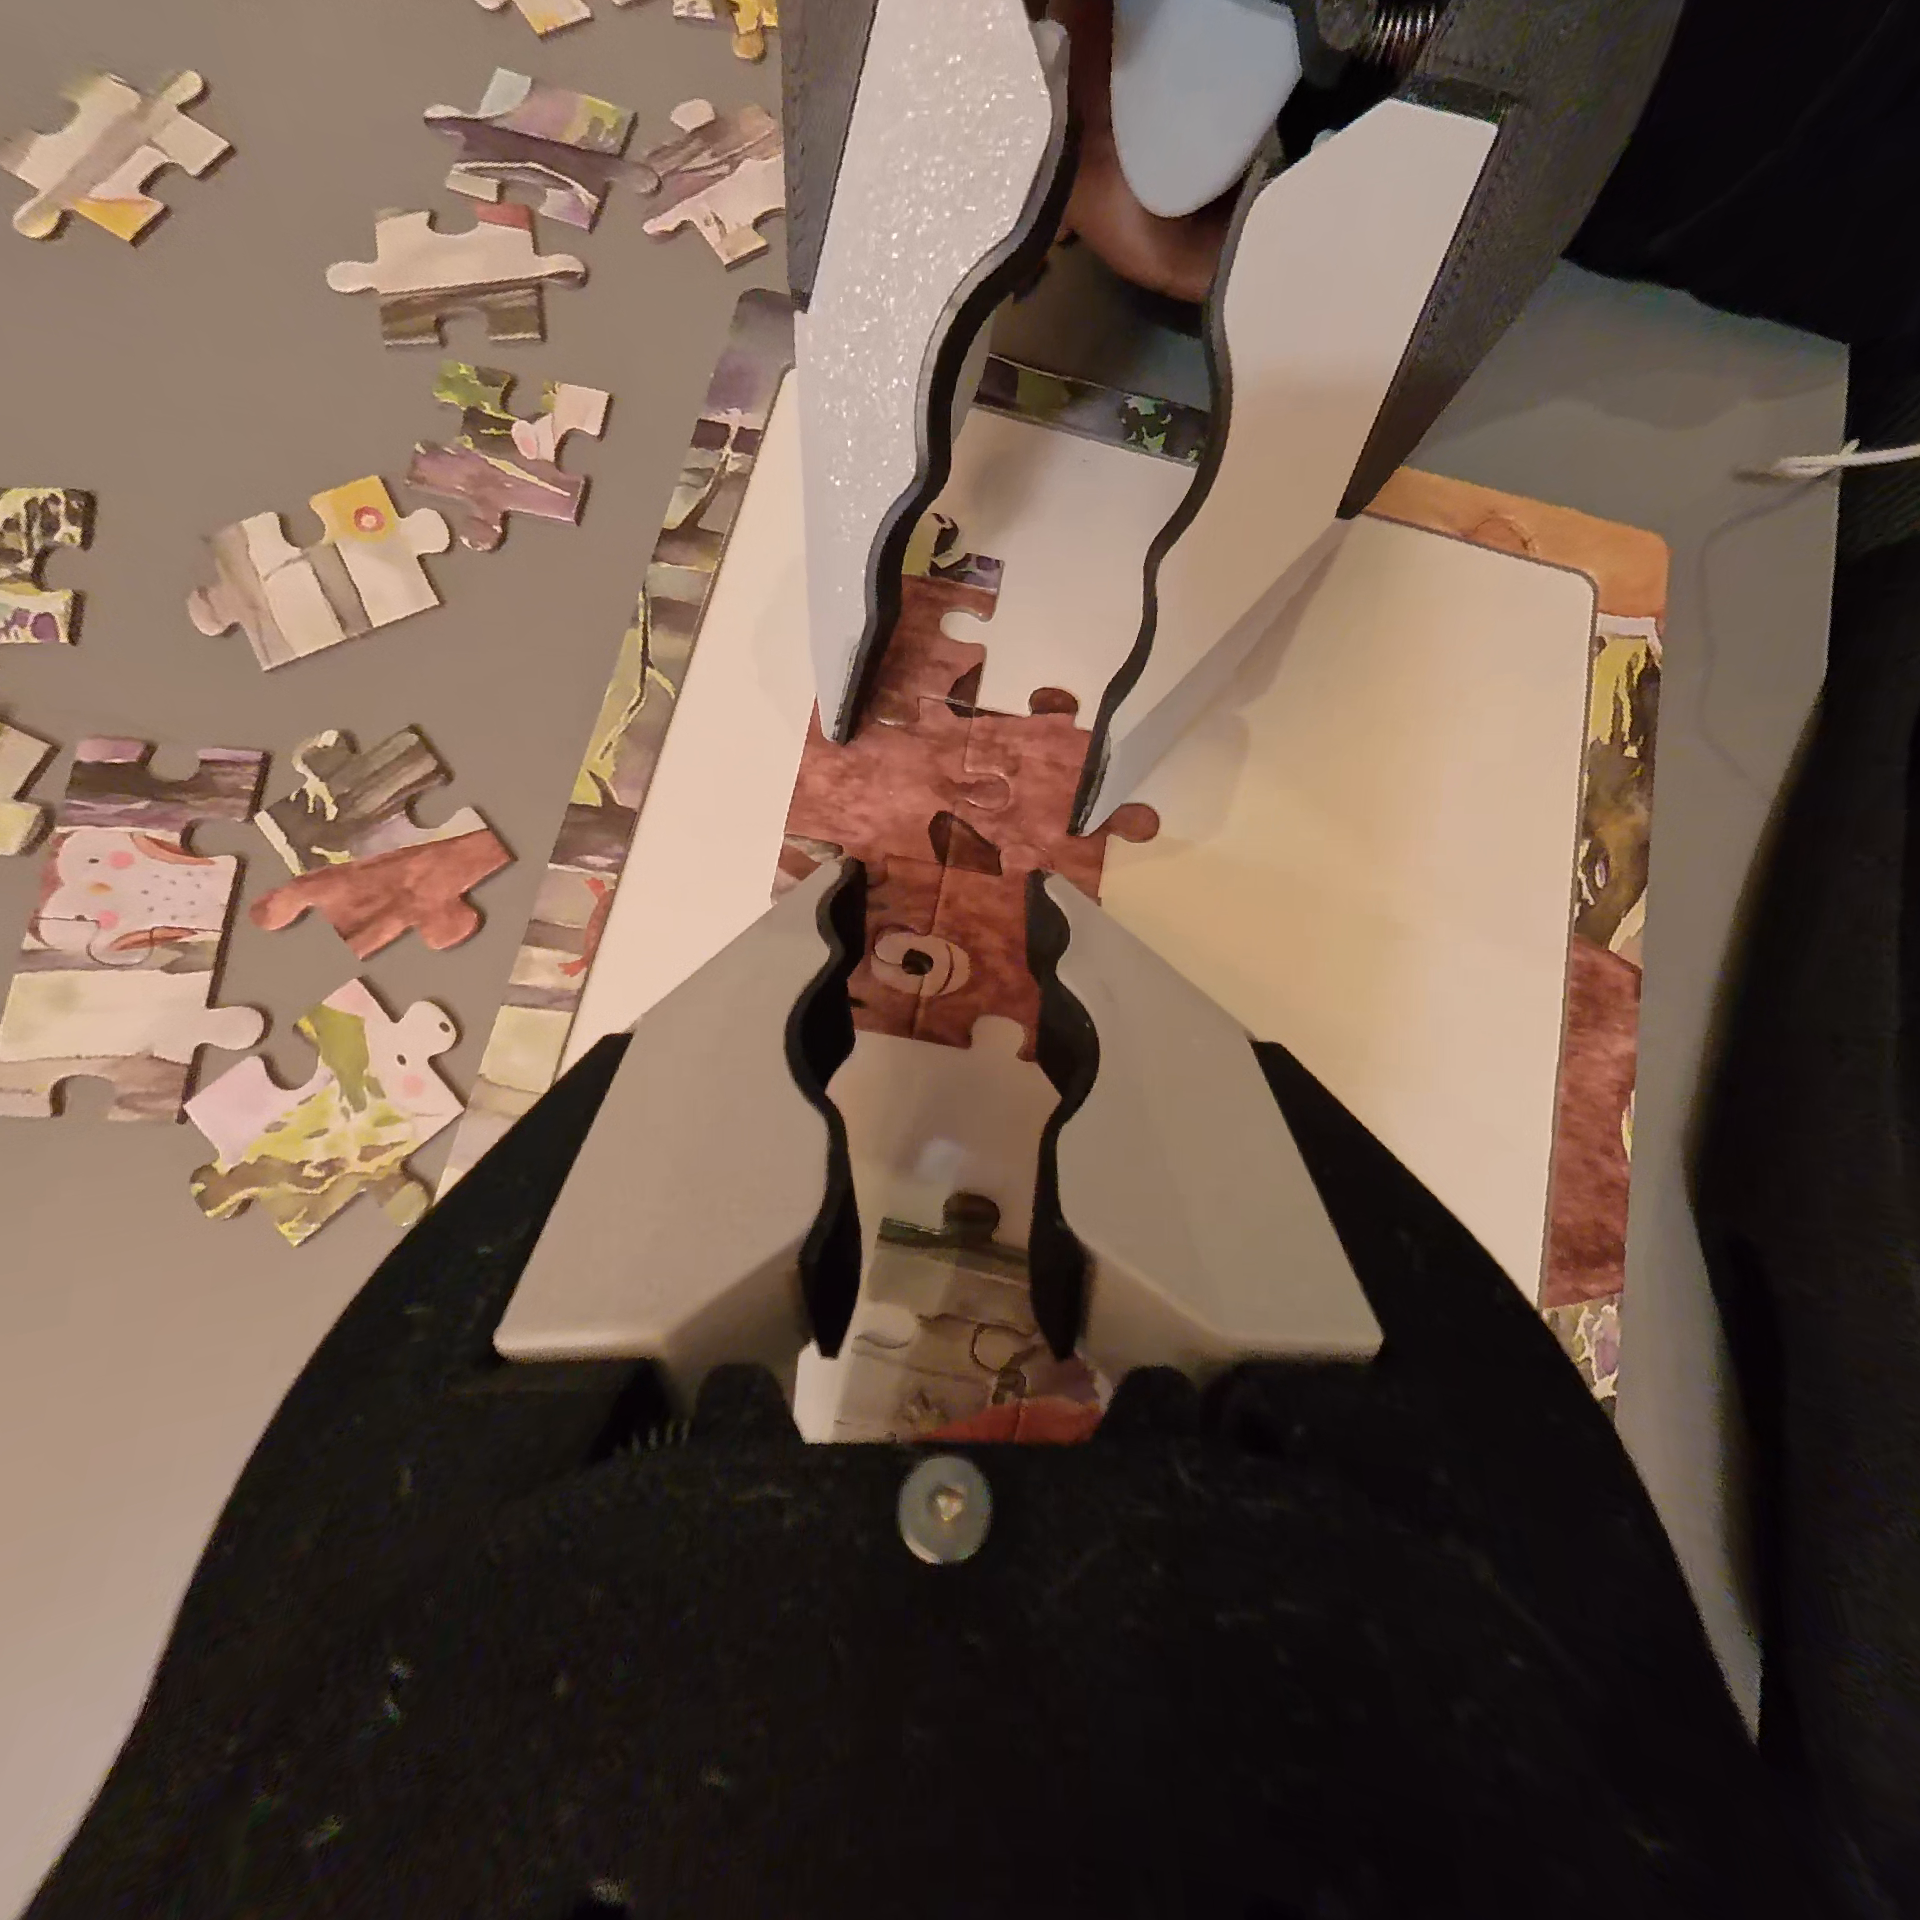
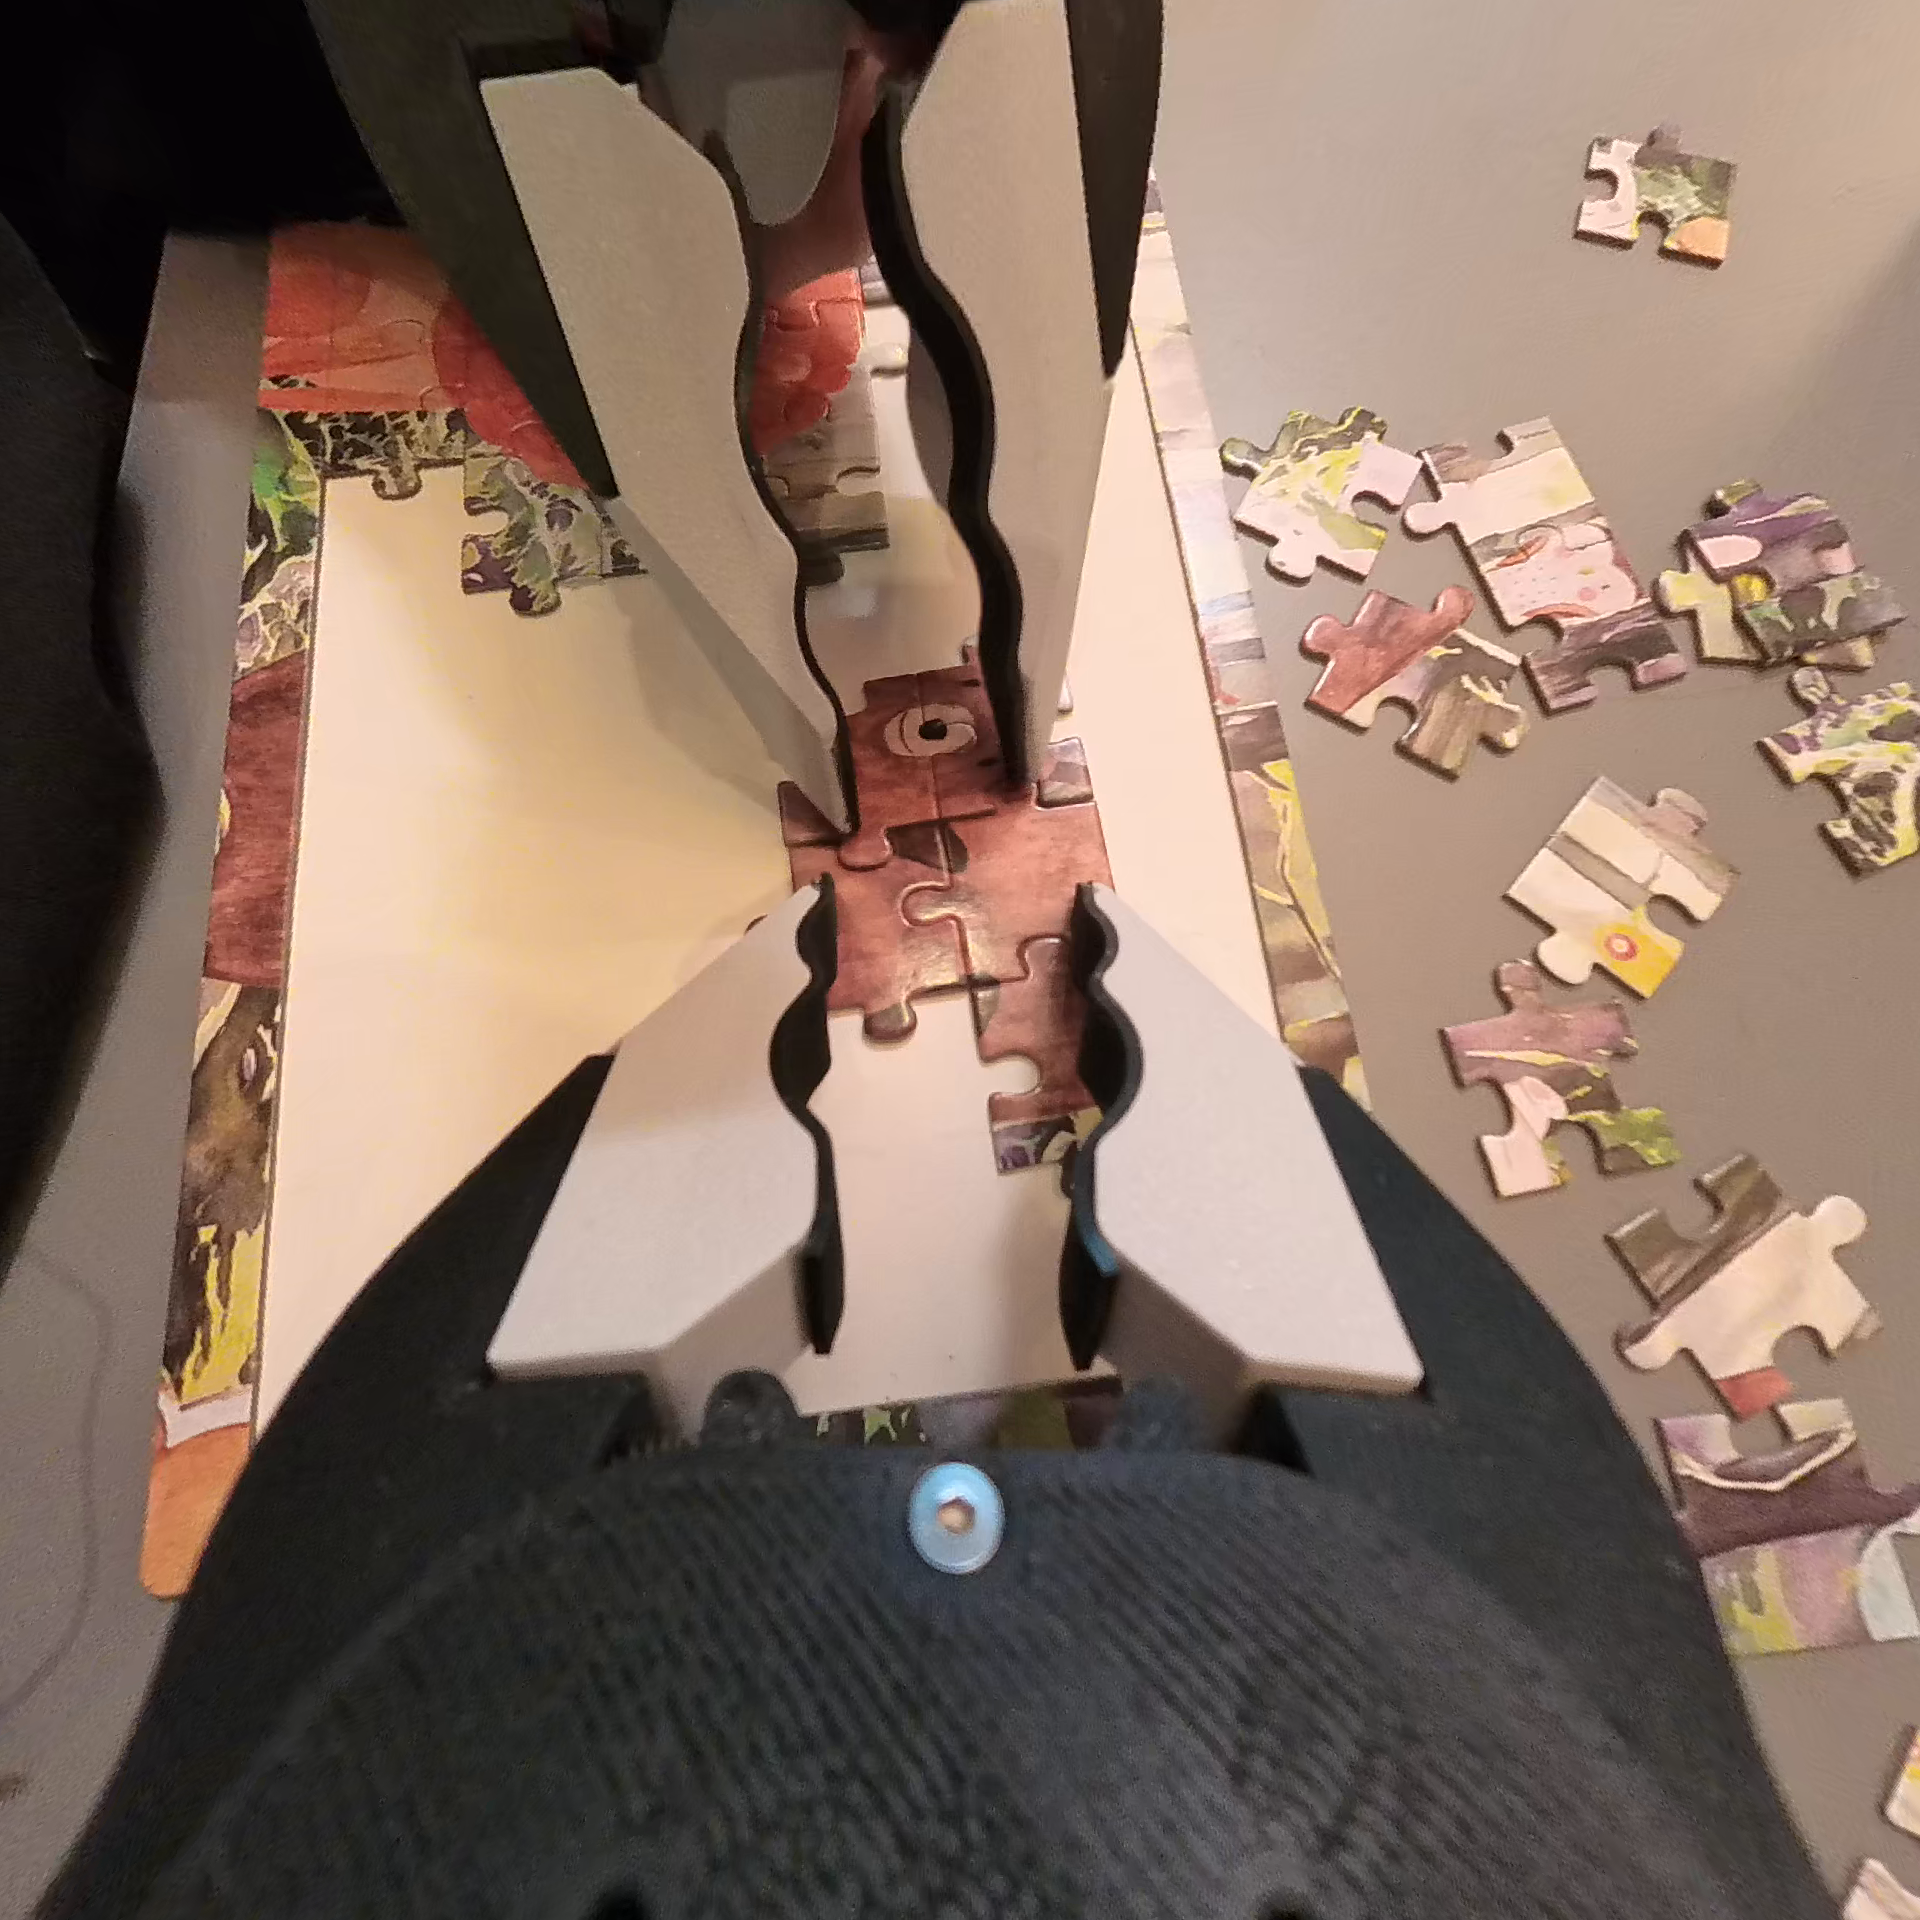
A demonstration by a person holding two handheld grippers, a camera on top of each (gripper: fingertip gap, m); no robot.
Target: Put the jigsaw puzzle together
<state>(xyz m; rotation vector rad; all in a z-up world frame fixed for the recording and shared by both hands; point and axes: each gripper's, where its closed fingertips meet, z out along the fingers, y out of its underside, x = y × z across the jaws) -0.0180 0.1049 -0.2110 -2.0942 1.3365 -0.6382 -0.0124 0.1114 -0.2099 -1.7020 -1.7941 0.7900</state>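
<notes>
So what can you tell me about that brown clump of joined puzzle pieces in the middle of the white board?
The brown clump is several cardboard pieces locked together, painted reddish-brown with a pale eye-like swirl and a dark patch. It lies flat on the white board, apart from the finished border, with tabs and empty notches along its edges. The left gripper and right gripper both stand open over it from opposite ends, fingertips at or on its surface; true contact is unclear.
</notes>
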